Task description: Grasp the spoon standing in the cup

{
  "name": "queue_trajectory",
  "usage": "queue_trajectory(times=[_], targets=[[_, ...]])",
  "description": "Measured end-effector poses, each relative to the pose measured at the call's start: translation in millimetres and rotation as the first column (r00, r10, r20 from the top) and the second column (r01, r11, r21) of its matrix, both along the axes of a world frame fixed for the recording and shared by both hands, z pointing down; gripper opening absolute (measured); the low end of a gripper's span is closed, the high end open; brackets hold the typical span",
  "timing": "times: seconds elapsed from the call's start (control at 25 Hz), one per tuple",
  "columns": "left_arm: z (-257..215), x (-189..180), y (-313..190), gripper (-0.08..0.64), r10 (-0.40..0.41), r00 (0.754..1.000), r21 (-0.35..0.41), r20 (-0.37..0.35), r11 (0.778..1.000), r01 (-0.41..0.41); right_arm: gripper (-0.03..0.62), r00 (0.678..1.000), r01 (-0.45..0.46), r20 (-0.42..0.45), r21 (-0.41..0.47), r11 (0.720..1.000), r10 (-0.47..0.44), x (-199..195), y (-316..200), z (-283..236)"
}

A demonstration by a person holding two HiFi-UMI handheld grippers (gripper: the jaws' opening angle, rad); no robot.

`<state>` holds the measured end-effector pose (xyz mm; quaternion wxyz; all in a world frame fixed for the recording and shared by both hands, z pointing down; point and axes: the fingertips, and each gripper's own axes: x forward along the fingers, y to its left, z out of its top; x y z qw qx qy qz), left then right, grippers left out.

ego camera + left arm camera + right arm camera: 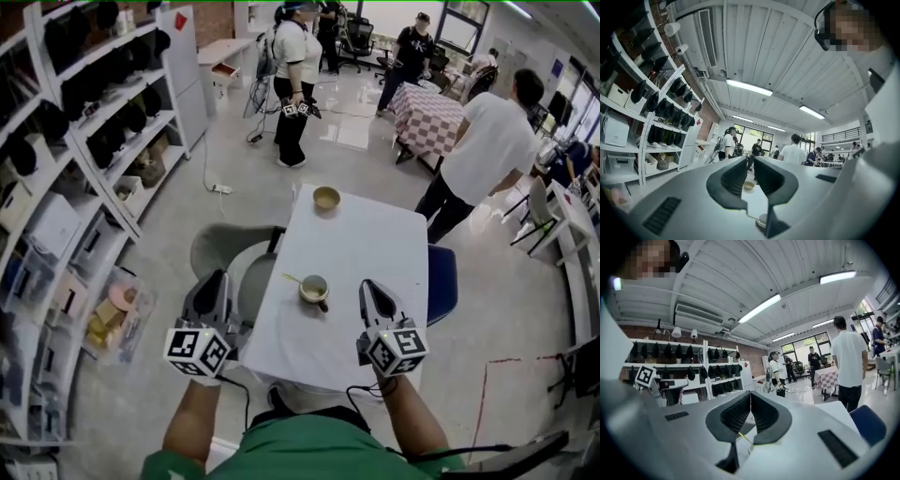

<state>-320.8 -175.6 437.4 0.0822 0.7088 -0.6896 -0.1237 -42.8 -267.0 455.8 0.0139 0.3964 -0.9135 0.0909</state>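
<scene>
A tan cup (pixel 314 291) stands near the middle of the white table (pixel 356 239). A spoon (pixel 292 279) stands in it, its handle leaning out to the left. My left gripper (pixel 221 275) hovers at the table's left edge, left of the cup, with its jaws all but together and nothing between them. My right gripper (pixel 367 284) hovers just right of the cup, shut and empty. In the left gripper view, the left gripper (pixel 750 161) points over the table, with the cup (pixel 762 220) low between its jaws. In the right gripper view, the spoon handle (pixel 744 438) shows below the closed right gripper (pixel 750 392).
A tan bowl (pixel 326 198) sits at the table's far end. A grey chair (pixel 225 248) stands at the left side and a blue chair (pixel 442 281) at the right. Shelving (pixel 84 169) lines the left wall. Several people stand beyond, one in white (pixel 487 150) near the far right corner.
</scene>
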Motion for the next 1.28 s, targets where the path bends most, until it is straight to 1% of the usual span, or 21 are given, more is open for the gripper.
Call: queue_trajectory(times=[0.08, 0.2, 0.24, 0.28, 0.32, 0.44, 0.56, 0.68, 0.76, 0.84, 1.0, 1.12, 1.2, 1.28], targets=[[8, -16, -4, 0.060, -0.004, 1.000, -0.015, -0.013, 1.000, 0.003, 0.025, 0.997, 0.024, -0.078, -0.019, 1.000, -0.026, -23, -8, 24], [18, -30, -1, 0.060, -0.025, 0.999, -0.045, -0.024, 0.999, 0.024, 0.026, 0.976, 0.096, -0.189, -0.078, 0.992, -0.109, -46, -13, 72], [22, -33, 1, 0.060, -0.035, 0.999, -0.057, -0.026, 0.998, 0.033, 0.039, 0.966, 0.119, -0.221, -0.092, 0.989, -0.137, -53, -14, 88], [26, -37, 3, 0.060, -0.046, 0.999, -0.068, -0.027, 0.997, 0.044, 0.075, 0.955, 0.139, -0.250, -0.104, 0.985, -0.161, -61, -16, 101], [31, -41, 4, 0.060, -0.059, 0.998, -0.080, -0.029, 0.995, 0.056, 0.084, 0.942, 0.160, -0.278, -0.113, 0.981, -0.186, -69, -18, 115], [43, -45, 14, 0.060, -0.101, 0.994, -0.115, -0.031, 0.989, 0.097, 0.101, 0.897, 0.232, -0.353, -0.138, 0.963, -0.267, -90, -24, 152], [51, -45, 27, 0.060, -0.142, 0.990, -0.151, -0.010, 0.979, 0.139, 0.132, 0.844, 0.299, -0.416, -0.161, 0.941, -0.340, -106, -25, 185], [54, -49, 43, 0.060, -0.194, 0.981, -0.172, 0.005, 0.966, 0.191, 0.164, 0.782, 0.353, -0.488, -0.168, 0.921, -0.388, -124, -29, 210], [56, -53, 53, 0.060, -0.223, 0.975, -0.184, 0.013, 0.958, 0.221, 0.176, 0.742, 0.374, -0.543, -0.151, 0.915, -0.393, -134, -38, 224], [61, -57, 64, 0.060, -0.251, 0.968, -0.201, 0.018, 0.947, 0.249, 0.186, 0.716, 0.375, -0.586, -0.135, 0.917, -0.379, -143, -47, 235], [73, -70, 90, 0.060, -0.316, 0.949, -0.230, 0.012, 0.922, 0.310, 0.198, 0.680, 0.353, -0.643, -0.134, 0.926, -0.352, -156, -61, 255], [75, -79, 102, 0.060, -0.349, 0.937, -0.240, 0.012, 0.909, 0.342, 0.204, 0.652, 0.350, -0.670, -0.149, 0.925, -0.354, -164, -69, 267], [77, -82, 109, 0.060, -0.364, 0.931, -0.243, 0.012, 0.902, 0.356, 0.202, 0.641, 0.349, -0.679, -0.159, 0.924, -0.359, -167, -70, 275], [79, -84, 112, 0.060, -0.374, 0.927, -0.240, 0.008, 0.900, 0.365, 0.192, 0.639, 0.343, -0.682, -0.161, 0.925, -0.355, -168, -72, 281]])
